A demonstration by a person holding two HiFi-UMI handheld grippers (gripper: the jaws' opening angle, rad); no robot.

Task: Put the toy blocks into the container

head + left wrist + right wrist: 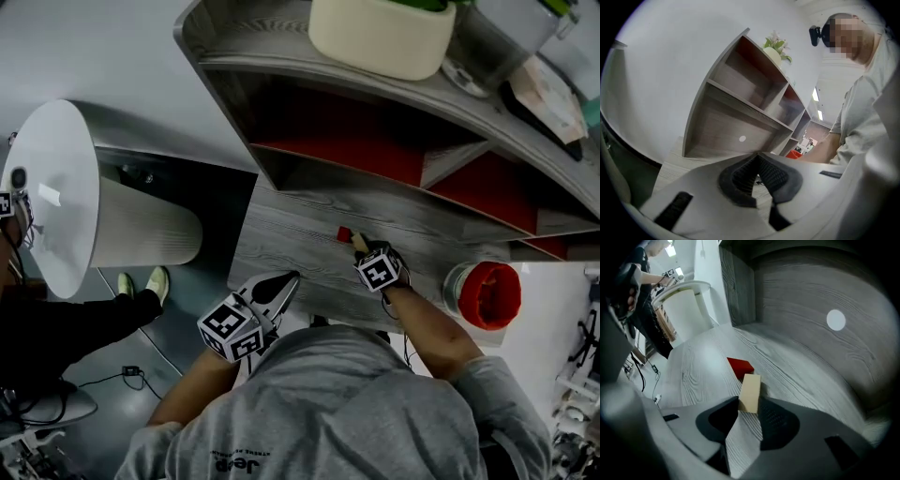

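**Head view.** A grey wood-grain desk top [291, 234] lies under a grey shelf unit with red back panels [375, 141]. A cream rounded planter [380, 33] stands on the unit's top at 12 o'clock. Off the desk at 9 o'clock stands a large white cylindrical drum [66, 197], over a dark floor. A person in dark clothing [56, 328] is at 8 o'clock.

The right gripper [361, 248] is over mid-desk. A small red wooden block [344, 234] lies just beyond its tip, at 11 o'clock. The red round container with a white rim [487, 295] is at 4 o'clock of that gripper, by the desk's right edge and well apart from the blocks. Its inside shows only red. The left gripper [289, 279] is at the desk's near edge, at 7 o'clock of the right one.

**Left gripper view.** The left gripper's [757, 158] dark pads meet at the tips, with nothing between them. The shelf unit [740, 108] fills the centre. The planter [773, 54], with greenery, is at 1 o'clock. The container [792, 153] is partly hidden behind the person's forearm at 3 o'clock.

**Right gripper view.** The right gripper's [744, 403] jaws are closed on the near end of a pale beige rectangular wooden block [750, 392]. The red block [739, 366] lies on the desk just beyond it, at 11 o'clock. A white round sticker [836, 319] marks the back panel at 2 o'clock. The drum [689, 301] stands at 10 o'clock.
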